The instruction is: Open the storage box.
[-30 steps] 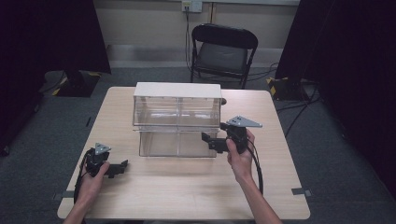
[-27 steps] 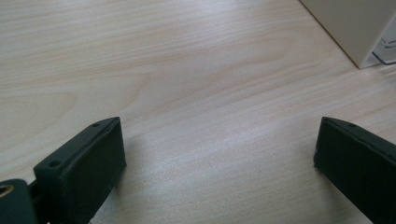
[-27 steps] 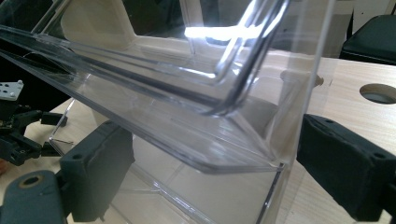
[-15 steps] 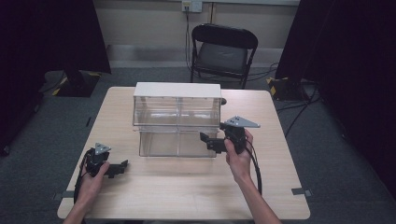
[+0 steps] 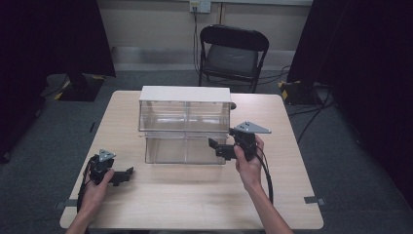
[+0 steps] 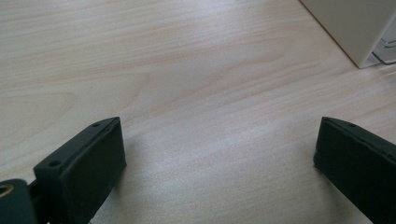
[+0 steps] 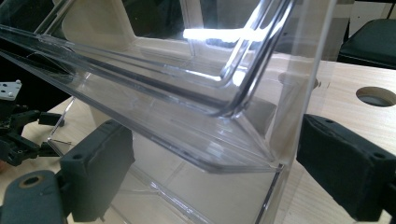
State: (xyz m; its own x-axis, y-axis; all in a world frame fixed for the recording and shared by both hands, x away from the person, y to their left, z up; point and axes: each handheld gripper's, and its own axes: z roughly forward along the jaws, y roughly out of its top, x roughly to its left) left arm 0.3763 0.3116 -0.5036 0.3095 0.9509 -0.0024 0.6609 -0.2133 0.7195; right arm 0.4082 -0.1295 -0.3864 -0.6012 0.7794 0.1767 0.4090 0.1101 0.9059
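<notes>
A clear plastic drawer cabinet (image 5: pixel 185 95) with a white top stands at the middle of the table. Its lower drawer (image 5: pixel 185 148) is pulled out toward the person. My right gripper (image 5: pixel 218 147) is at that drawer's front right corner, open. In the right gripper view the drawer's clear side wall (image 7: pixel 289 116) stands between the wide-apart jaws of the right gripper (image 7: pixel 210 177). My left gripper (image 5: pixel 127 174) rests low on the table left of the drawer, open. Bare wood lies between the jaws of the left gripper (image 6: pixel 219 158), and the cabinet's white corner (image 6: pixel 355 23) is at the upper right.
The light wooden table (image 5: pixel 195 204) has bare room in front of the drawer. A round hole (image 7: pixel 376 95) is cut in the tabletop beside the cabinet. A black folding chair (image 5: pixel 233 53) stands behind the table. Dark curtains hang at both sides.
My right gripper has edged a little left toward the drawer's front right corner. The left gripper and the cabinet have stayed put.
</notes>
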